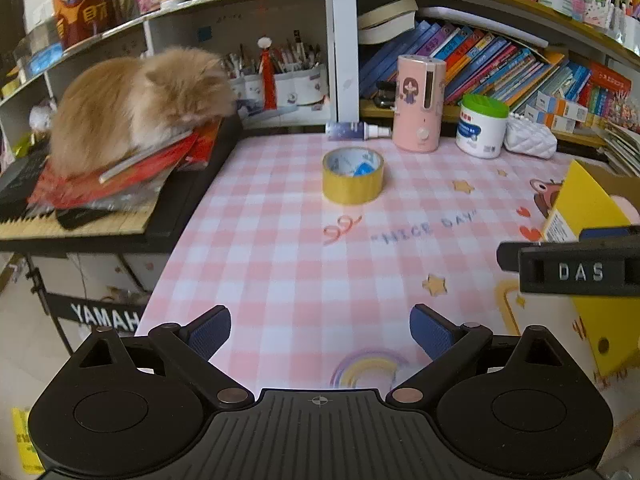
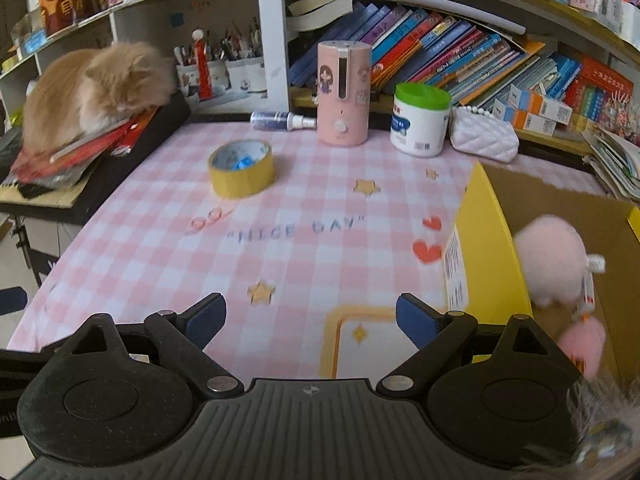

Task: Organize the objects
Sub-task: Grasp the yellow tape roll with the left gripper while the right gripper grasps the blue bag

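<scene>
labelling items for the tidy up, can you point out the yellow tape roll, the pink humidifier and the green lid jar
yellow tape roll (image 1: pixel 353 188), left wrist view, on its outer yellow side wall.
pink humidifier (image 2: pixel 343 96), right wrist view, on the middle of its pink body.
green lid jar (image 2: pixel 423 96), right wrist view, on its green lid.

Pink checked table (image 1: pixel 280 248) carries 1 yellow tape roll (image 1: pixel 353 176), a pink humidifier (image 1: pixel 419 104), a green-lidded tub (image 1: pixel 482 126), a white pouch (image 1: pixel 530 138), a yellow box (image 2: pixel 484 248).

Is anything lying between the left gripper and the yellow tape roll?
No. In the left wrist view, only bare pink checked tablecloth lies between the open left gripper and the tape roll.
</scene>
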`<state>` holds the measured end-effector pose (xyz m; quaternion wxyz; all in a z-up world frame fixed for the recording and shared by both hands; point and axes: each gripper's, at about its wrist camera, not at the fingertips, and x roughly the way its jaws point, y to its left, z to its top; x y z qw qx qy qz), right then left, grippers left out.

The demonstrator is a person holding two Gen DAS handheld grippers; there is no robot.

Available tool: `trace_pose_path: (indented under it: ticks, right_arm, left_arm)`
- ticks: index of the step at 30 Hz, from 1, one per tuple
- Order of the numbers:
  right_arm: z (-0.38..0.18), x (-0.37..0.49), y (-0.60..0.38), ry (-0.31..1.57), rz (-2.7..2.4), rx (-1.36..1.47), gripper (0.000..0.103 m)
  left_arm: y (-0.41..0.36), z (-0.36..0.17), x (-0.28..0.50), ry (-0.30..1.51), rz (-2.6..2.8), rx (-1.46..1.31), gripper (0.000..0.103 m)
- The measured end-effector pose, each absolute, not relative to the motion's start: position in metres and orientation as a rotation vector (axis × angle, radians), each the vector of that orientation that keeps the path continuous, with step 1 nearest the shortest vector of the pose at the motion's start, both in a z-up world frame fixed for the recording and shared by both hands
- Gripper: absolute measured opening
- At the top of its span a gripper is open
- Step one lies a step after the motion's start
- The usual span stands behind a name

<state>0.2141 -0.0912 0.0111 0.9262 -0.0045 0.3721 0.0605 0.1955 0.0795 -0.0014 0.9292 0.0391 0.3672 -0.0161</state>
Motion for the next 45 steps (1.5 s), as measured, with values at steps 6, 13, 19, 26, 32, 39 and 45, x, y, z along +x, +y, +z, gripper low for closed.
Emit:
trace_pose_path:
  ticks: [6,13,19,26,32,39,45]
  right_arm:
    - [0.023,0.26,-0.099,0.725,0.109,0.008,0.092]
    - [0.031,0.309,-0.107,0.703,0.093,0.031,0.092]
    - [0.028,0.344,-0.11,0.702,0.073,0.044,0.092]
    - [0.023,0.368,-0.114,0.707,0.063,0.051,0.092]
    - [0.019,0.378,-0.116,0.715,0.065,0.041,0.092]
    - [0.014,0.381,-0.121,0.734,0.056,0.054,0.092]
    - [0.014,0.38,-0.124,0.738,0.045,0.065,0.092]
  left_arm:
    - [0.073,0.0,0.234,0.735,-0.035,0.096,0.098]
    - [0.067,-0.01,0.283,0.742,-0.029,0.101,0.098]
    - [0.061,-0.028,0.33,0.755,-0.048,0.077,0.098]
    - [0.046,-0.052,0.385,0.723,-0.081,0.099,0.098]
    - [0.034,-0.068,0.419,0.718,-0.092,0.12,0.098]
    - [0.033,-0.08,0.437,0.746,-0.099,0.12,0.084]
    - [0.037,-0.076,0.413,0.751,-0.174,0.087,0.083]
